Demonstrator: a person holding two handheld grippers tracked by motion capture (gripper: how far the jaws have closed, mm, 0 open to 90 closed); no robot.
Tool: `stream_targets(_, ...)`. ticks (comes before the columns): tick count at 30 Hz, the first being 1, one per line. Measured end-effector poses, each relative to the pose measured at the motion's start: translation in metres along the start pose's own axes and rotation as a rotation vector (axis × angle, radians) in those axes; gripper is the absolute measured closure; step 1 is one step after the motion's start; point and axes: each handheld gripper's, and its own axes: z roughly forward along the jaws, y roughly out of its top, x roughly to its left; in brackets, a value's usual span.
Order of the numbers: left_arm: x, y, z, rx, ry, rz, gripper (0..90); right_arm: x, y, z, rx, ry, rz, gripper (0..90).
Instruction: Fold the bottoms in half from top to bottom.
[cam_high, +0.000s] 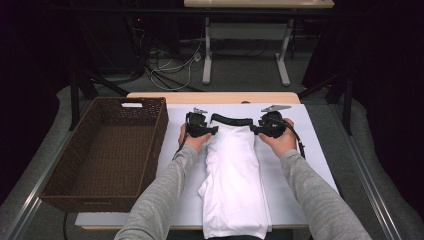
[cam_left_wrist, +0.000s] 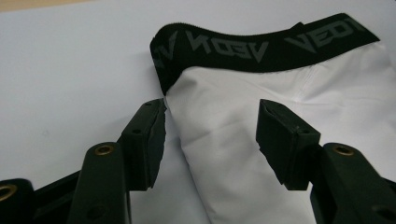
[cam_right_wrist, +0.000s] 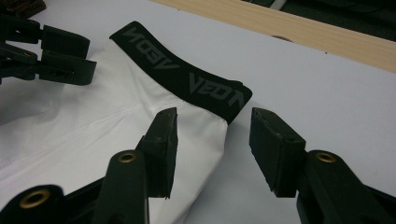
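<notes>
A white-covered surface (cam_high: 310, 165) was seen mid-frame, a wicker basket (cam_high: 107, 150) at its left. A folded white garment (cam_high: 232, 175) with a black waistband (cam_high: 231, 120) lay at centre. The left gripper (cam_left_wrist: 210, 140) and right gripper (cam_right_wrist: 212, 140) were held at its upper corners, fingers spread astride the fabric edges, nothing pinched.

Grey block letters woven along the black waistband (cam_left_wrist: 261, 44) of the white garment (cam_left_wrist: 261, 154), repeated end to end. Seen upside down in both gripper views, apparently reading "VEDN" or similar; last letters uncertain. Too small to read from the high view.
</notes>
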Motion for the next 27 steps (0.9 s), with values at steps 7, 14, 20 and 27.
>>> stream_targets(7, 0.003, -0.003, 0.007, 0.037, 0.006, -0.030, 49.3, -0.002, -0.002, 0.005, 0.001, -0.005, 0.002, 49.8)
stream_targets(14, 0.000, -0.002, 0.007, 0.065, -0.002, 0.003, 70.4, -0.008, -0.006, 0.013, 0.011, -0.010, 0.021, 48.9)
stream_targets(20, 0.000, -0.002, 0.005, 0.083, 0.001, 0.014, 83.6, -0.014, -0.012, 0.021, 0.031, -0.013, 0.056, 48.8)
stream_targets(27, -0.002, -0.001, 0.002, 0.106, 0.024, 0.021, 86.4, -0.018, -0.021, 0.035, 0.037, -0.009, 0.110, 48.7)
